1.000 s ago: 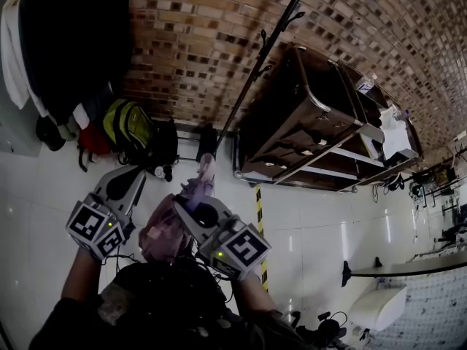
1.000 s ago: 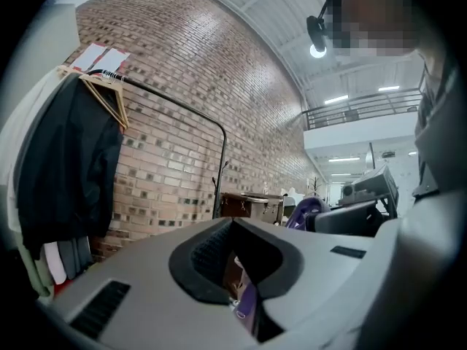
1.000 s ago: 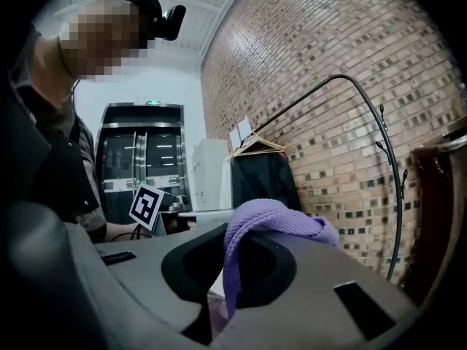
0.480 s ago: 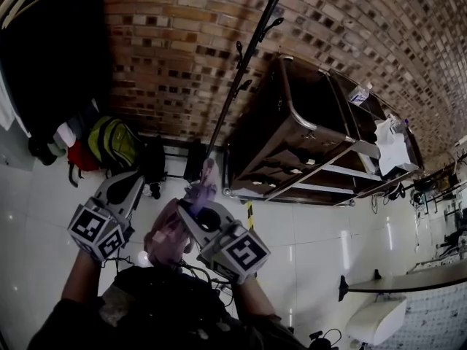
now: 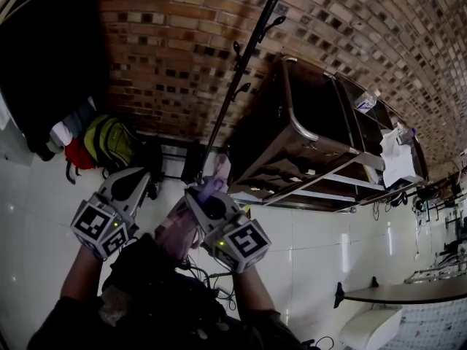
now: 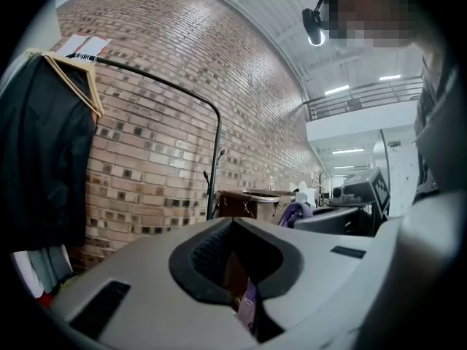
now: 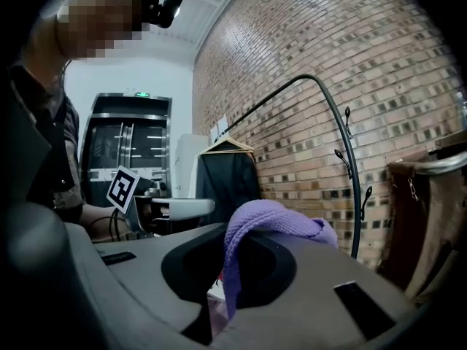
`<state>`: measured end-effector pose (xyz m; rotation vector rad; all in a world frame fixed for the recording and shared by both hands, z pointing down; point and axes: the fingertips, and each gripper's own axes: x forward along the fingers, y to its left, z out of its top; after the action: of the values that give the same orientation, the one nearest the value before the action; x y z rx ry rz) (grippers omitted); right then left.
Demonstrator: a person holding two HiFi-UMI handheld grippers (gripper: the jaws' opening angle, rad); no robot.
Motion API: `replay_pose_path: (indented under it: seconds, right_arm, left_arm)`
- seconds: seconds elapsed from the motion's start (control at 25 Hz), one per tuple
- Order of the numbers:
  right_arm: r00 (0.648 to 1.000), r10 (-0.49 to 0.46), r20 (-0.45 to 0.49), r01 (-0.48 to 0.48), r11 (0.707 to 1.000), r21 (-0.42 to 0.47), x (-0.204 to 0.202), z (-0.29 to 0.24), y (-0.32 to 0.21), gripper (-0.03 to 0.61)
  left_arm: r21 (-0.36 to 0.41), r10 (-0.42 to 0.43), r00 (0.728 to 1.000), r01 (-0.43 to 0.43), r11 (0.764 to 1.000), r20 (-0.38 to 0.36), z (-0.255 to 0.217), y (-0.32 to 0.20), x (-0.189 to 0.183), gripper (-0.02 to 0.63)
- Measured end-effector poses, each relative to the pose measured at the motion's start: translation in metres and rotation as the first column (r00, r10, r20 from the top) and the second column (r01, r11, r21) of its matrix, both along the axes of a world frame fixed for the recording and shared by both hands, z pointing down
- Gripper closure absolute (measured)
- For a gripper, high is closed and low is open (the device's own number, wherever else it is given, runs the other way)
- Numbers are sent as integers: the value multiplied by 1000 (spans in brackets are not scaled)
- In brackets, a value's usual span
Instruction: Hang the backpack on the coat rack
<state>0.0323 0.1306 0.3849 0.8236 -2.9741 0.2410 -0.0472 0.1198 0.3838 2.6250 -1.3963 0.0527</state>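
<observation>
A pink backpack [image 5: 174, 228] with purple straps hangs between my two grippers over the white floor. My right gripper [image 5: 201, 194] is shut on its purple strap [image 7: 271, 223], which loops over the top of the closed jaws. My left gripper [image 5: 137, 179] is beside it on the left. Its jaws are closed, with a thin strip of pink and purple fabric [image 6: 247, 306] in the slit between them. The black coat rack [image 5: 245, 55] with small hooks stands just ahead against the brick wall. Its pole also shows as the rack [image 7: 350, 168] in the right gripper view.
A brown metal cart [image 5: 306, 133] stands right of the rack. To the left is a clothes rail with dark garments [image 5: 44, 57], and a green bag [image 5: 109, 141] sits on the floor below it. A table edge [image 5: 408, 292] lies at the lower right.
Both grippers and the backpack have moved forward toward the brick wall. The rack and the cart now sit closer and larger. Both grips look unchanged.
</observation>
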Motion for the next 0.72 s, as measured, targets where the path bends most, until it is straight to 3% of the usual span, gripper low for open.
replay_pose_path:
  seconds: [0.52, 0.72]
  right_arm:
    - [999, 34, -12, -34, 999, -16, -33, 0, -115, 541]
    - [998, 15, -64, -16, 1000, -5, -59, 0, -166, 541]
  left_arm:
    - [-13, 88, 995, -88, 996, -43, 22, -119, -18, 600]
    - [-37, 119, 991, -122, 992, -66, 28, -174, -30, 600]
